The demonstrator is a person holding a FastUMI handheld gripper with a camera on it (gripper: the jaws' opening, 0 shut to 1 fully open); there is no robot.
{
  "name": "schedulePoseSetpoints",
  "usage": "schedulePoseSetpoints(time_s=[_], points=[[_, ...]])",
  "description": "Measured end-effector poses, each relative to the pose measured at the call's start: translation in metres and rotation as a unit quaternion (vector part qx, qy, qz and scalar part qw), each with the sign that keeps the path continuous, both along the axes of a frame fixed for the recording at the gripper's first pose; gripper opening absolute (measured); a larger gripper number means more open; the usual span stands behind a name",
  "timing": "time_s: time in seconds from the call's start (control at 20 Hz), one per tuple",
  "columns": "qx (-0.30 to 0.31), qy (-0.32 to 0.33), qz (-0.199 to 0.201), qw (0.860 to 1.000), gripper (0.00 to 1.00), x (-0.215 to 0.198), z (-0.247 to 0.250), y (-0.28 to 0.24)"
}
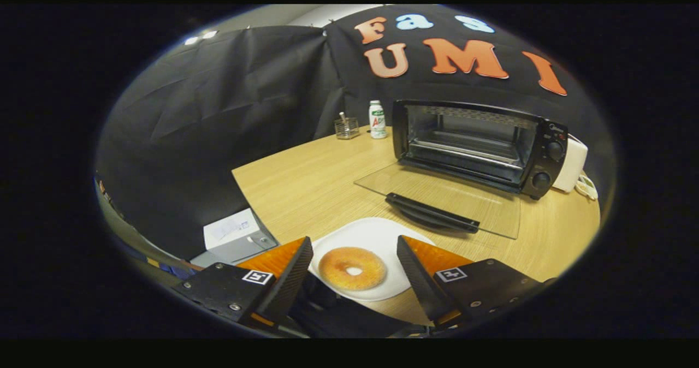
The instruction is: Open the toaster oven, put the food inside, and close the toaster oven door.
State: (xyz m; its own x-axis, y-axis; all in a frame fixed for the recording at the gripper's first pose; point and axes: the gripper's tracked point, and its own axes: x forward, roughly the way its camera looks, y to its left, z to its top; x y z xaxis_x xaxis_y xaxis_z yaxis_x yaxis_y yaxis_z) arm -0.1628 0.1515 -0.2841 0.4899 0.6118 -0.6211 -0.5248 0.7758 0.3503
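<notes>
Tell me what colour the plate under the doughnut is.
White. In the gripper view, the plate sits on the wooden table, with the doughnut between the open fingers.

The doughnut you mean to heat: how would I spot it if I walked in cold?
Start at the black toaster oven on the wooden table; its glass door lies open and flat. In front of it sits a white plate, between the open gripper's fingers. The doughnut lies on it, a golden-brown ring, the only food there.
</notes>
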Motion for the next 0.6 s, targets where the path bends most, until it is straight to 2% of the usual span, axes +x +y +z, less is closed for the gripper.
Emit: schedulePoseSetpoints(time_s=[0.2, 0.55, 0.6], points=[[-0.007, 0.032, 0.005, 0.999, 0.93, -0.013, -0.019, 0.004], [-0.035, 0.044, 0.015, 0.998, 0.92, -0.018, -0.034, 0.003], [-0.033, 0.047, 0.014, 0.998, 0.89, -0.019, -0.034, 0.003]])
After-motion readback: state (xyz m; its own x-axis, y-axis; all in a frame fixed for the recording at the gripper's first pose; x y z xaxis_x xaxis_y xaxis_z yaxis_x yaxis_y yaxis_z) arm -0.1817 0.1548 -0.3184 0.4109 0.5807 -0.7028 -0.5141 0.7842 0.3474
